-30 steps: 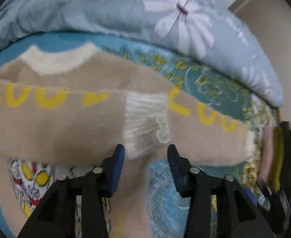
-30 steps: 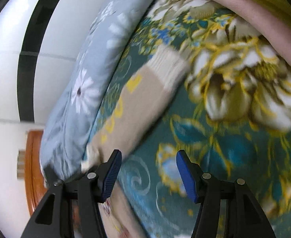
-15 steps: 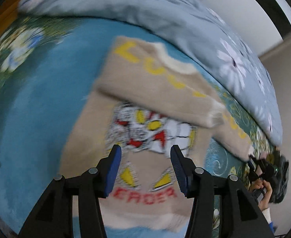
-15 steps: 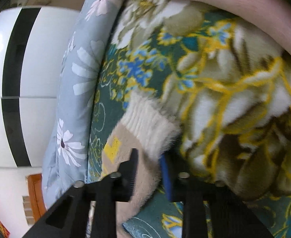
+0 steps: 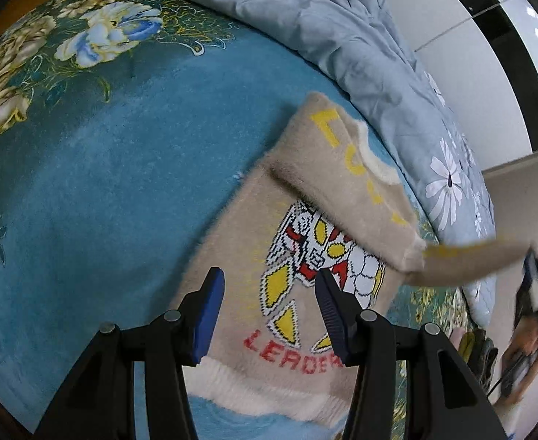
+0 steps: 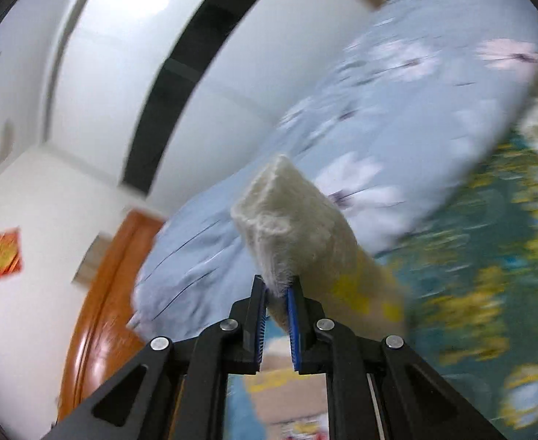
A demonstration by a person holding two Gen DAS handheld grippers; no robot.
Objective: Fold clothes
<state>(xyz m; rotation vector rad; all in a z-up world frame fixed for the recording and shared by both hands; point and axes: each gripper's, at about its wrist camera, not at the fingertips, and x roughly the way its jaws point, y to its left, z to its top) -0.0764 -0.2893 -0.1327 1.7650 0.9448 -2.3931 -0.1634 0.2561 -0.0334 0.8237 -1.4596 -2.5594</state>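
A beige sweater [image 5: 239, 256] with a robot picture, red letters and yellow letters lies flat on the blue floral bedspread [image 5: 104, 168]. One sleeve is folded across its chest. My left gripper [image 5: 267, 286] hovers open above the sweater's lower half, holding nothing. The other sleeve [image 5: 478, 255] is lifted off the bed to the right, blurred. In the right wrist view my right gripper [image 6: 277, 293] is shut on that sleeve's cream cuff [image 6: 283, 227], which stands up between the blue pads.
A grey-blue flowered duvet [image 5: 342, 36] is bunched along the far side of the bed. Folded clothes [image 5: 471, 344] are stacked at the right edge, beside a person's hand [image 5: 526, 333]. A wooden headboard [image 6: 100, 293] and white wall lie beyond.
My right gripper closed on the cuff and lifted the sleeve off the bed. My left gripper pulled back from the folded sleeve and now sits over the sweater's lower half.
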